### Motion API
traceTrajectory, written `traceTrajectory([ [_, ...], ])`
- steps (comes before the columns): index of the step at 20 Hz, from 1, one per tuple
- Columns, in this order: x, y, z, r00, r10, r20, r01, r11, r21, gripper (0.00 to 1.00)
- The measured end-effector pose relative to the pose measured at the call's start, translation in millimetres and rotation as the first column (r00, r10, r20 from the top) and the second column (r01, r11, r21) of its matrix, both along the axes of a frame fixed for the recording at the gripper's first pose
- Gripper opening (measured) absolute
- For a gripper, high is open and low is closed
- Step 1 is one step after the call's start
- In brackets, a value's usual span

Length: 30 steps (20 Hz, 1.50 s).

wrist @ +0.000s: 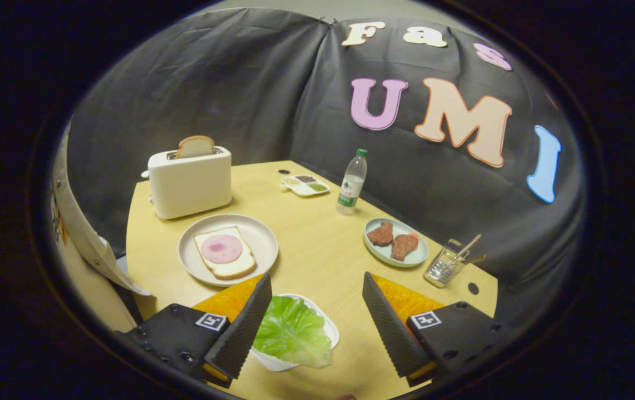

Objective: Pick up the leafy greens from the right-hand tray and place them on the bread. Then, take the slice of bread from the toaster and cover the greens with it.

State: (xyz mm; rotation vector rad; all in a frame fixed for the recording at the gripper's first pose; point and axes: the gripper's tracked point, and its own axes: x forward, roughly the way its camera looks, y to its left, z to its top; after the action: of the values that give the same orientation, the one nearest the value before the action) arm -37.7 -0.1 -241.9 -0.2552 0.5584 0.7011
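The jaws [317, 300] stand spread wide, released and grasping nothing, hanging above the near part of the desk [317, 250]. Between them, closer to the left finger, lies the leafy green [293, 332], a broad pale-green leaf resting on a small white tray [330, 328]. The left finger's inner edge overlaps the leaf's left side in the view; whether it touches the leaf I cannot tell. The right finger is clear of the leaf, with bare desk between them.

Beyond the left finger sits a round white plate [259, 236] carrying a slice of bread [227, 261] with a pink round of ham [221, 248] on top. Further back on that side stands a white toaster [190, 183], and a second bread slice [195, 146] pokes upright out of its slot.

Beyond the right finger is a pale blue plate [396, 258] holding two brown pieces of meat [393, 240]. Just right of it stands a clear glass holder [444, 268] with sticks leaning in it. Well beyond the jaws, a plastic water bottle [351, 182] with a green cap stands upright, and left of it lies a small divided dish [305, 185] with dark and green fillings.
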Motion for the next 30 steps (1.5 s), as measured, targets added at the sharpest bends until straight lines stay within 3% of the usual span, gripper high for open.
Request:
traceTrajectory([
  [11,-23.3,2.5,-80.9,0.982,0.076,-0.175,-0.088,0.994,-0.066,1.0],
  [24,-37.9,-1.4,-132.4,0.951,0.03,-0.309,-0.065,0.992,-0.104,1.0],
  [29,-48.2,1.2,-137.2,0.928,0.005,-0.374,-0.039,0.996,-0.083,0.94],
  [30,-48.3,2.0,-136.5,0.925,-0.002,-0.379,-0.029,0.997,-0.078,0.89],
])
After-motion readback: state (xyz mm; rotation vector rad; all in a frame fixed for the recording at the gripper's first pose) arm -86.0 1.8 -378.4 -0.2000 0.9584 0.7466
